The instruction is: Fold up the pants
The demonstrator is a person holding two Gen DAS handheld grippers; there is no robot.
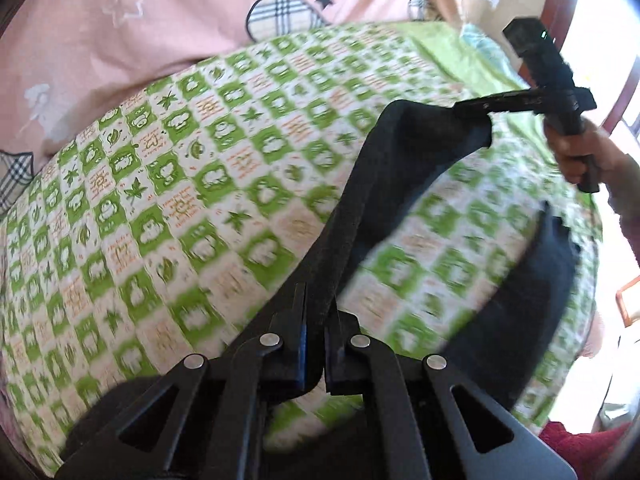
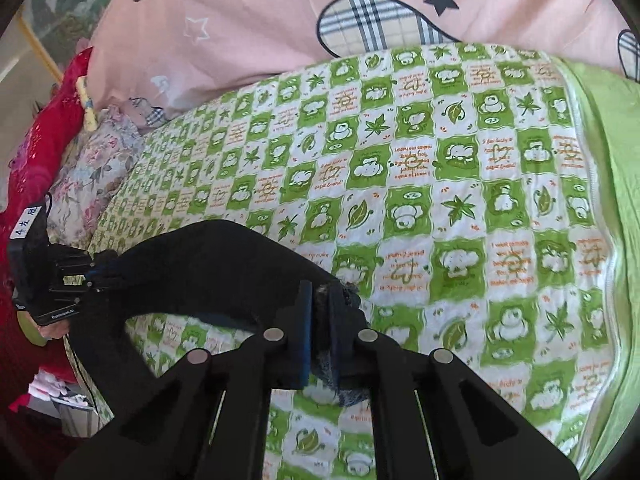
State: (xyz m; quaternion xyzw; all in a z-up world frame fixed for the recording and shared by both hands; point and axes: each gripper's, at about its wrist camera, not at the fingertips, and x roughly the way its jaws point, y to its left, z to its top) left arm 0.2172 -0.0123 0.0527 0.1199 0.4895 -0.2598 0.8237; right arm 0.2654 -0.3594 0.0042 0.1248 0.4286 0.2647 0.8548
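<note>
Left gripper (image 1: 316, 320) and right gripper (image 2: 320, 320) each clamp the black pants (image 1: 400, 168) edge above the quilt (image 2: 440, 160); lift evenly, keep the edge taut.

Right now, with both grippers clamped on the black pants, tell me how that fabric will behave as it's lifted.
Probably floppy: the black pants sag between the left gripper and the right gripper. Likely light: thin pinches hold them. The trailing part may drag on the green checked quilt.

1. The green-and-white checked quilt (image 2: 460, 184) lay open ahead of both tongs.
2. A bulky pink patterned duvet (image 2: 280, 20) blocked its far edge.
3. Floral and red bedding (image 2: 92, 168) crowded one side.
</note>
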